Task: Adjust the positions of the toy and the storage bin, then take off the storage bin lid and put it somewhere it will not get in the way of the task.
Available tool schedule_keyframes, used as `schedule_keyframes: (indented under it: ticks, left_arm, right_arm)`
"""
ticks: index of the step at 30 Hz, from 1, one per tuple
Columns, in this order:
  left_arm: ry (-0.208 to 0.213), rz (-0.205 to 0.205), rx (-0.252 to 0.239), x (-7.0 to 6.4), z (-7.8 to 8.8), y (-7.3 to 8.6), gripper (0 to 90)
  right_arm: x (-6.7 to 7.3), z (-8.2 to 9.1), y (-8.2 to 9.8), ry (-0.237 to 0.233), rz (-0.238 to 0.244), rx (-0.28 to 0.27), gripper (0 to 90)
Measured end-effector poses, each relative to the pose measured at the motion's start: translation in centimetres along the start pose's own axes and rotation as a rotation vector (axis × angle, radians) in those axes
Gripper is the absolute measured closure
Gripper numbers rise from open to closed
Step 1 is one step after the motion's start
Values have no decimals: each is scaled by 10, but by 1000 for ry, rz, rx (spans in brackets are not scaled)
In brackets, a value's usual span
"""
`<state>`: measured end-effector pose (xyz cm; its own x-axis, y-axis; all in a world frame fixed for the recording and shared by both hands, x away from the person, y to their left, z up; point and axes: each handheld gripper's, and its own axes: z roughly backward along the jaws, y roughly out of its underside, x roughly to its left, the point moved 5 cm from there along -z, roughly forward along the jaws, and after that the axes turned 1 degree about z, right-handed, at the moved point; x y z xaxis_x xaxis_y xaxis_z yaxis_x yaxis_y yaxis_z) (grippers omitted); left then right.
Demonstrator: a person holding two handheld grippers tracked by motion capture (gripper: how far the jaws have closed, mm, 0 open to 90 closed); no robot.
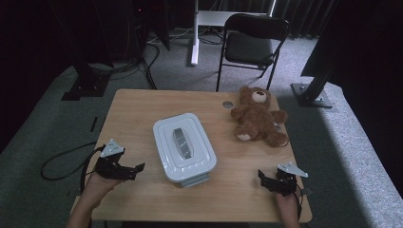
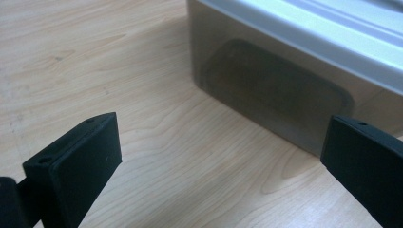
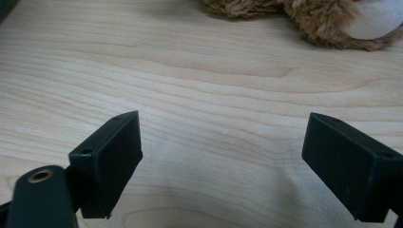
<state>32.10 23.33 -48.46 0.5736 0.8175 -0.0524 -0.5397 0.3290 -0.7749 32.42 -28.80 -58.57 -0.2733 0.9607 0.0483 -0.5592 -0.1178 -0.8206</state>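
A pale grey plastic box (image 1: 184,147) with a latched lid and grey handle sits at the middle of the wooden table (image 1: 138,109). A brown teddy bear (image 1: 256,117) lies on its back at the far right. My left gripper (image 1: 138,169) rests near the front left, open, jaws wide apart and pointing at the box's side wall (image 2: 271,90). My right gripper (image 1: 263,178) rests near the front right, open and holding nothing, with the bear's furry foot (image 3: 332,19) beyond it.
A round cable hole (image 1: 227,104) sits in the table near the bear's head. Behind the table stand a black folding chair (image 1: 252,42), a white post and dark stand bases on grey carpet. A cable trails off the table's left edge.
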Motion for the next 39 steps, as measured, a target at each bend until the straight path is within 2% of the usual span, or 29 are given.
schedule_keyframes:
  ticks: [16,19,25,31,39]
  left_arm:
    - [17,-1,-26,-16,6,-14,5]
    - [12,-11,-22,-19,6,-18,5]
    - [28,-28,-21,-26,4,-27,5]
    - [73,-62,-21,-43,-5,-43,5]
    - [111,-106,-19,-65,-18,-59,5]
  right_arm:
    - [-1,1,0,14,3,-8,124]
    - [-1,0,0,19,2,0,124]
    - [0,0,0,25,13,6,124]
    - [0,0,0,46,16,5,124]
    - [1,-1,1,37,26,13,124]
